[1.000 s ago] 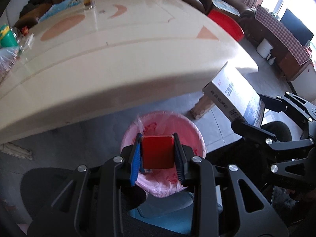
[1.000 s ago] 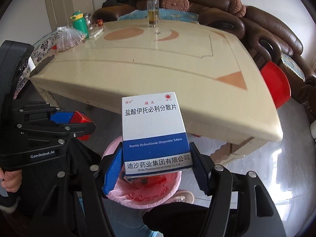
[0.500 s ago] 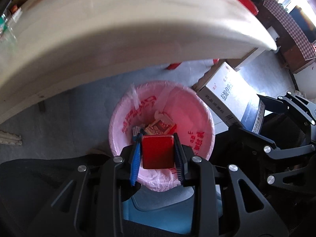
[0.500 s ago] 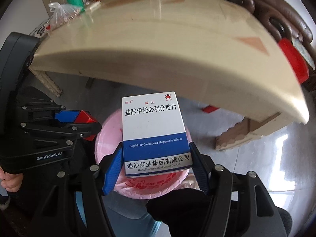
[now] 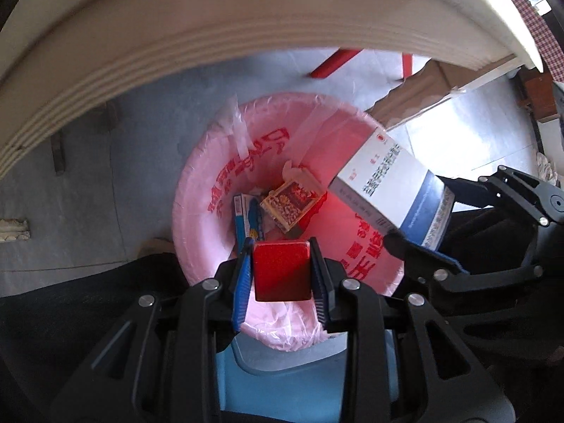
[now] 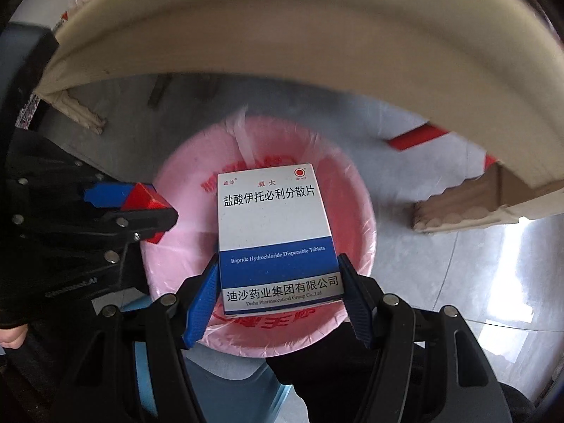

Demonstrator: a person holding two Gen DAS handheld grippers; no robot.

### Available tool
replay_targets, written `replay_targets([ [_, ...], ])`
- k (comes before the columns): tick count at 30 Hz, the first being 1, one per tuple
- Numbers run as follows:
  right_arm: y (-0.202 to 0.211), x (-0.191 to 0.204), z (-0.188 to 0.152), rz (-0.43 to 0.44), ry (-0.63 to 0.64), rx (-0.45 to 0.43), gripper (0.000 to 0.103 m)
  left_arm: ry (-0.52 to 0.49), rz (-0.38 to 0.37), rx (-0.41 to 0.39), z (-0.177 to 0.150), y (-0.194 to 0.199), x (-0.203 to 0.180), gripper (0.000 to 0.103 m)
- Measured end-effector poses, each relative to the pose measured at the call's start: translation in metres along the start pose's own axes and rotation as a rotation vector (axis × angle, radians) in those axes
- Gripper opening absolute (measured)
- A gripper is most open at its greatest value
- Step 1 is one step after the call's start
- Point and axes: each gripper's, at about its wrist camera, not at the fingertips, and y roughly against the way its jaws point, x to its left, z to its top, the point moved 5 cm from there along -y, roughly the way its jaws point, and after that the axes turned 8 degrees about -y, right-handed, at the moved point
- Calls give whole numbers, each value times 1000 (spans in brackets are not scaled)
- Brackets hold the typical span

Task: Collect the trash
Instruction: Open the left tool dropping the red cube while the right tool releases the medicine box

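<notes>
Landmark: bin (image 5: 197, 232), lined with a pink bag printed in red, standing on the floor below the bench (image 5: 211, 35) edge.

Left gripper (image 5: 282, 268) points down over the near rim of the bin; its fingers (image 5: 242, 275) are clenched on a small red box (image 5: 282, 271), pads pressing both sides; the red box hangs above the bin's near inner wall.

Right gripper (image 6: 278, 292) also points down over the bin, on its right side as seen from the left wrist; its fingers (image 6: 202, 299) grasp a white and blue tablet box (image 6: 275, 232) by the lower end, printed face toward the camera; the tablet box is above the bin's opening, tilted in the left wrist view (image 5: 391, 194).

Inside the bin, at the bottom: a patterned carton (image 5: 292, 204) with its flap open, and a blue packet (image 5: 248, 218) just beside it on the left; they look to be touching, not certain.

Beyond the bin: a red frame piece (image 5: 335, 61) on the floor; a bench leg (image 6: 458, 211) to the right of the bin; a hand (image 6: 12, 335) at the left edge of the right wrist view.
</notes>
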Motion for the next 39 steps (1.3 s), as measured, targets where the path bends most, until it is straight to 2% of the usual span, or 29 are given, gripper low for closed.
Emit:
replay_targets([
  [7, -28, -6, -3, -2, 3, 61, 63, 11, 4, 53, 3, -22, 4, 30],
  [14, -38, -7, -2, 4, 13, 88, 63, 27, -12, 104, 5, -43, 7, 30],
  [19, -42, -8, -4, 6, 16, 98, 63, 28, 3, 134, 6, -52, 8, 30],
  [21, -42, -8, -3, 8, 21, 100, 64, 29, 24, 143, 6, -55, 10, 36],
  [22, -43, -7, -3, 8, 23, 102, 65, 26, 41, 148, 6, -57, 11, 47],
  [23, -44, -7, -4, 6, 24, 105, 72, 24, 50, 150, 6, -57, 12, 53],
  [24, -44, -8, -4, 1, 24, 105, 80, 22, 53, 149, 7, -57, 12, 53],
  [26, -44, -9, -3, -3, 21, 104, 83, 18, 50, 149, 8, -56, 12, 60],
  [39, -44, -12, -2, 7, -4, 103, 83, 26, 62, 152, 8, -56, 12, 62],
])
